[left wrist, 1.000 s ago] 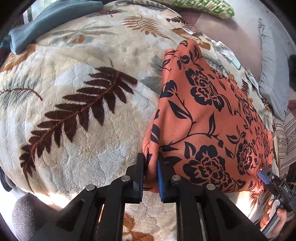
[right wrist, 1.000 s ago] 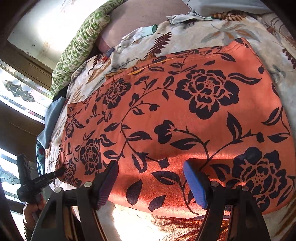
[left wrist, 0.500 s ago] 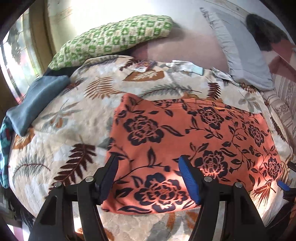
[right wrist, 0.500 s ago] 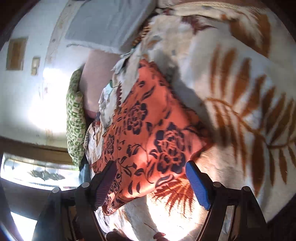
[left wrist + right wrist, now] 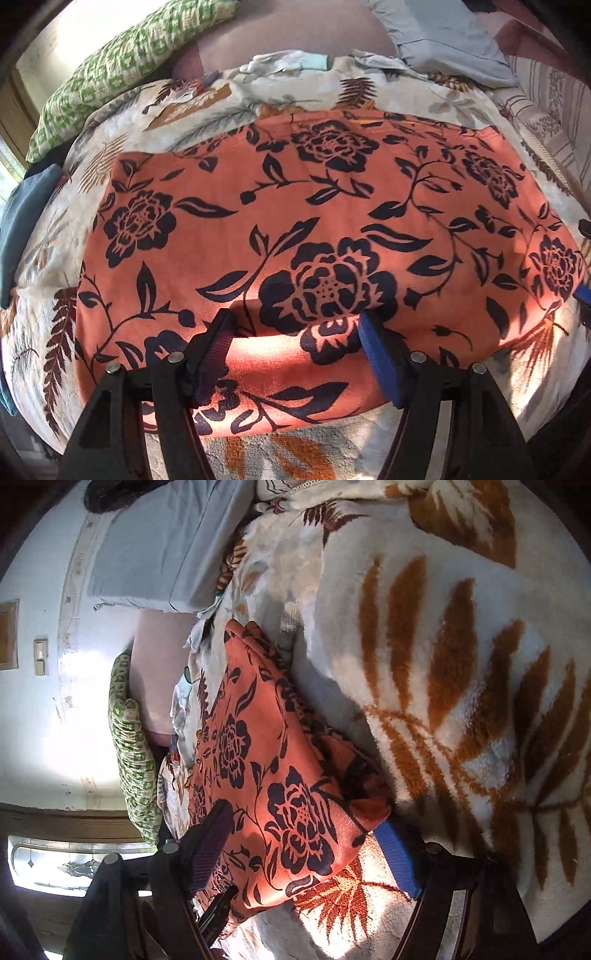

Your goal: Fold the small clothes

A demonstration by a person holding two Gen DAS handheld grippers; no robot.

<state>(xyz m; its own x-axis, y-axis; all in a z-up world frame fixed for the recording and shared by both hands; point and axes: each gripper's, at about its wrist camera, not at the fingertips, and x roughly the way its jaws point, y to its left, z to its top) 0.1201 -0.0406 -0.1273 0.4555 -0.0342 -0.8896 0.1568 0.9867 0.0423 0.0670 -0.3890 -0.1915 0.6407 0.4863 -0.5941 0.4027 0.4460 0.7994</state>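
An orange garment with dark floral print (image 5: 295, 229) lies spread flat on a leaf-patterned blanket (image 5: 55, 295). My left gripper (image 5: 295, 343) is open, low over the garment's near edge at its middle, holding nothing. In the right wrist view the same garment (image 5: 273, 775) is seen from its right end. My right gripper (image 5: 306, 849) is open, its jaws on either side of the garment's near right corner, not closed on it. The right gripper's blue pad shows at the far right edge of the left wrist view (image 5: 583, 291).
A green patterned pillow (image 5: 122, 62) and a grey pillow (image 5: 443, 33) lie at the head of the bed. Blue folded cloth (image 5: 22, 221) sits at the left edge. Small pale items (image 5: 288, 62) lie beyond the garment. A window (image 5: 74, 864) is at left.
My left gripper let go of the garment's left corner, opened, and moved to the middle of the near edge. My right gripper swung to the garment's right corner, still open.
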